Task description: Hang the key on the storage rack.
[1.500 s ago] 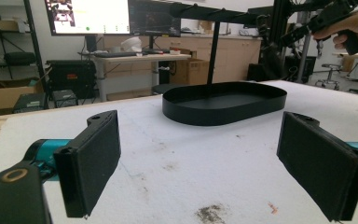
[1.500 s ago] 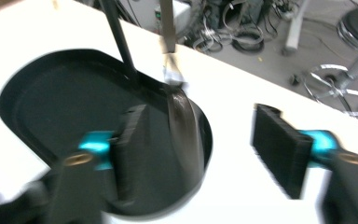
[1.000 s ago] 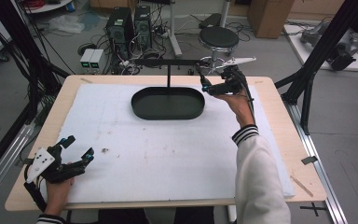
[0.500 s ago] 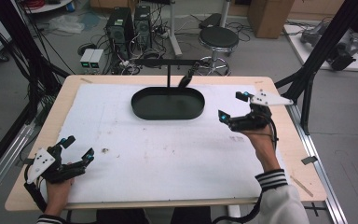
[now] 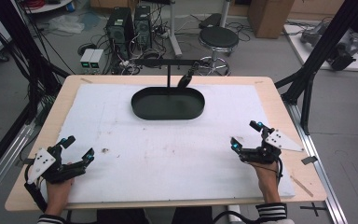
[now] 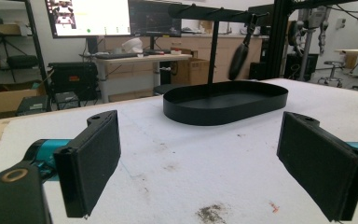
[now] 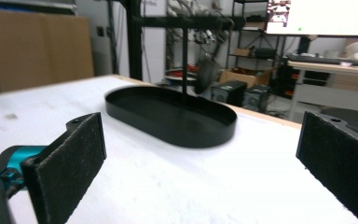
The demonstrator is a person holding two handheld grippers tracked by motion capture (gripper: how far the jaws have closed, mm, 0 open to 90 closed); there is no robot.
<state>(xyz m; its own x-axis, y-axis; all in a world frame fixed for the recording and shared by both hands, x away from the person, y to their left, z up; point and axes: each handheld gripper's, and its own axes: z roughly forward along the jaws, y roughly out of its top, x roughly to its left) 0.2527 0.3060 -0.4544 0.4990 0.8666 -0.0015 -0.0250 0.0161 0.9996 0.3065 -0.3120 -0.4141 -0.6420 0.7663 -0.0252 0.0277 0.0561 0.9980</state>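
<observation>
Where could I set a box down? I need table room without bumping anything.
The white mat lies bare between the left gripper and right gripper, in front of the black tray. The far middle is crowded by the tray and its stand.

An oval tray (image 5: 168,103) sits on the white mat (image 5: 168,154) at the far centre of the table (image 5: 279,93), with a post rising from its rear to a crossbar (image 5: 168,61) above it. A dark utensil (image 5: 184,79) hangs from the bar's right half, over the tray's back rim. Near the front edge, the left gripper (image 5: 77,148) rests at the mat's left corner and the right gripper (image 5: 246,134) at its right, well apart, both pointing toward the tray, jaws spread. Behind the table stand a stool (image 5: 219,37) and two computer towers (image 5: 130,23) on the floor.
</observation>
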